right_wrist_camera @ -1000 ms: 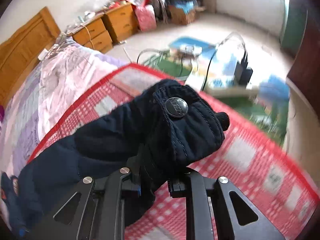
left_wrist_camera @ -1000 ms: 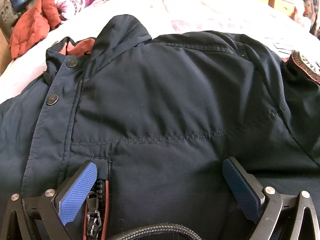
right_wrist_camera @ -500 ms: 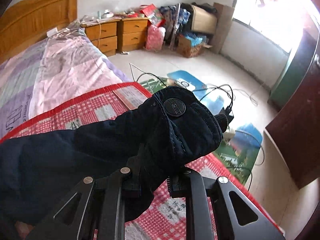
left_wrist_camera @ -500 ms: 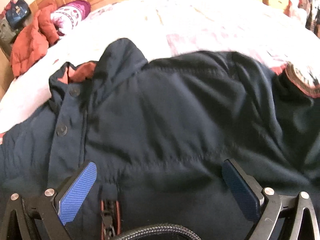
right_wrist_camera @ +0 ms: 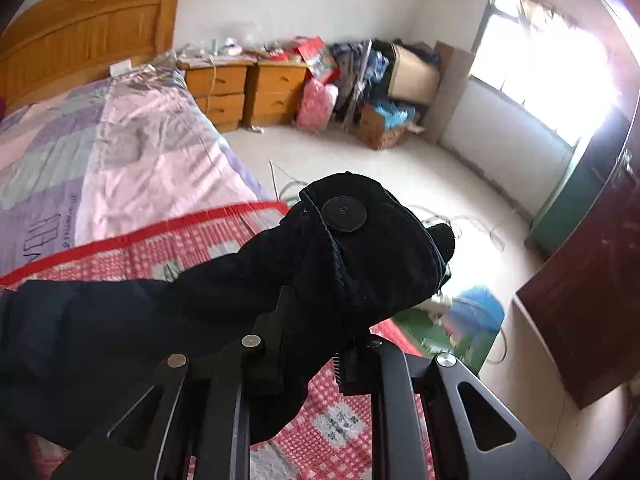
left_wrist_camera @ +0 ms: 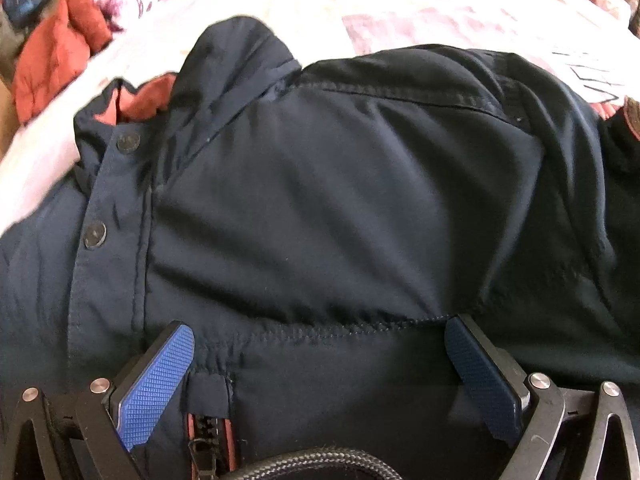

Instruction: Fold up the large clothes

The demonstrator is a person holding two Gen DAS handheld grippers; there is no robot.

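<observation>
Since 1 second ago the right gripper [right_wrist_camera: 320,344], jaws clamped on the jacket's cuff [right_wrist_camera: 360,248], has lifted the sleeve off the bed's [right_wrist_camera: 132,160] red-checked edge for folding inward, while the wide-open, empty left gripper [left_wrist_camera: 320,364] hovers over the jacket [left_wrist_camera: 320,208] mid-bed.

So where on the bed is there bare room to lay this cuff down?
Free: the pink-and-lilac sheet between the headboard and the red checked blanket. Crowded: the jacket fills the near bed, and an orange garment is piled at its far left corner. The right claw holds the cuff.
</observation>
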